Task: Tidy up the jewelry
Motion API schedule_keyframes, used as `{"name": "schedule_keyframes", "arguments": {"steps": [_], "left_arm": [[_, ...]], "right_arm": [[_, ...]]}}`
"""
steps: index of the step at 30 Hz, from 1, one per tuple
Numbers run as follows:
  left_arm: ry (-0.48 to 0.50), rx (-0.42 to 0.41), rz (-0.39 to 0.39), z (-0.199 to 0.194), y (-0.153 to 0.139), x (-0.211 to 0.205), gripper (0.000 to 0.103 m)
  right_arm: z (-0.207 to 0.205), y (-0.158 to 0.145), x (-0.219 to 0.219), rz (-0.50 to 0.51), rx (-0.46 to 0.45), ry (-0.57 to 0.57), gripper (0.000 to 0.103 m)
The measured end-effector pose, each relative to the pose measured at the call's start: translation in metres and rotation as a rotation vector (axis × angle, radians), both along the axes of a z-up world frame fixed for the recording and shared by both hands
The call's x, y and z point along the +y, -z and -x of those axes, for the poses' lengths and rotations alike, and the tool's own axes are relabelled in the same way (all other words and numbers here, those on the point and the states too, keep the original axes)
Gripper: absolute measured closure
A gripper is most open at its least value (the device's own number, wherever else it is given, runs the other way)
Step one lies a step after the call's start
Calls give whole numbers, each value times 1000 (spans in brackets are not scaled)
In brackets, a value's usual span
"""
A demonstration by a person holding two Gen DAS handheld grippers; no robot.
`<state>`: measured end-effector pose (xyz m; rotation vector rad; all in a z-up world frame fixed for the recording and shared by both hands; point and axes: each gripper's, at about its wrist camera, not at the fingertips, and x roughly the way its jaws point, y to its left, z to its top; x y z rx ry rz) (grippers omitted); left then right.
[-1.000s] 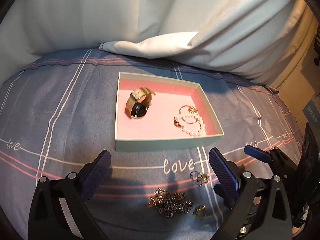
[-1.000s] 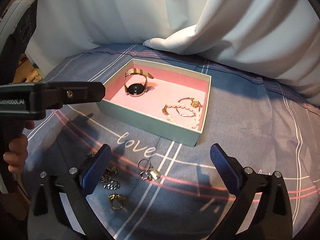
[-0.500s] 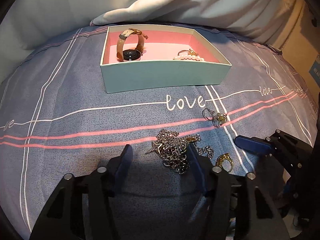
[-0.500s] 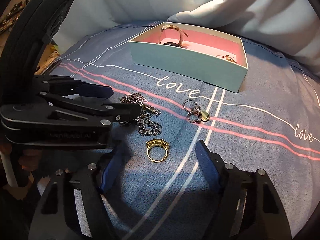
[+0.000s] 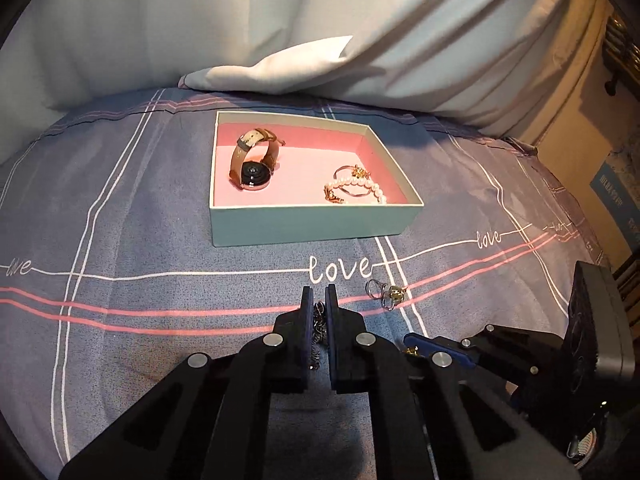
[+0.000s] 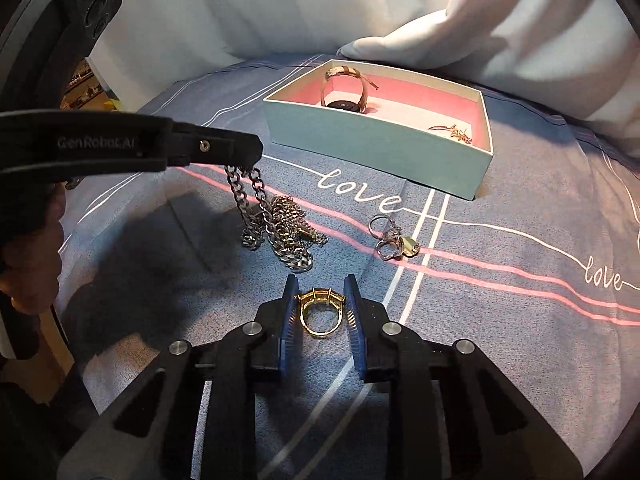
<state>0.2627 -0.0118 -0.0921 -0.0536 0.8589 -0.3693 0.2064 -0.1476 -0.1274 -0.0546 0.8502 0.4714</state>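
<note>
A teal box with a pink inside [image 5: 312, 226] [image 6: 376, 148] sits on the bedspread and holds a watch [image 5: 254, 160] [image 6: 346, 90] and a pearl bracelet [image 5: 356, 190]. My left gripper [image 5: 319, 300] [image 6: 252, 160] is shut on a silver chain [image 6: 276, 220] and lifts one end; the rest hangs to a heap on the cloth. My right gripper [image 6: 320, 308] has closed around a gold ring [image 6: 320, 312] lying on the cloth, both pads at its sides. A small cluster of earrings [image 5: 386, 294] [image 6: 390, 240] lies near the "love" print.
White bedding [image 5: 280, 64] is bunched behind the box. The blue bedspread [image 5: 120, 240] has pink and white stripes. The bed's right edge [image 5: 580, 200] drops off beside a beige wall.
Both grippers have closed: the left on the chain, which it has lifted off the cloth, the right around the gold ring. Both views pulled back and up.
</note>
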Motion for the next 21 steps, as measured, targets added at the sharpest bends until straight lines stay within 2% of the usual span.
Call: {"name": "schedule_keyframes", "arguments": {"steps": [10, 21], "left_arm": [[6, -176, 49, 13, -79, -3, 97], [-17, -271, 71, 19, -120, -2, 97]], "right_arm": [[-1, -17, -12, -11, -44, 36, 79], [-4, -47, -17, -28, -115, 30, 79]]}}
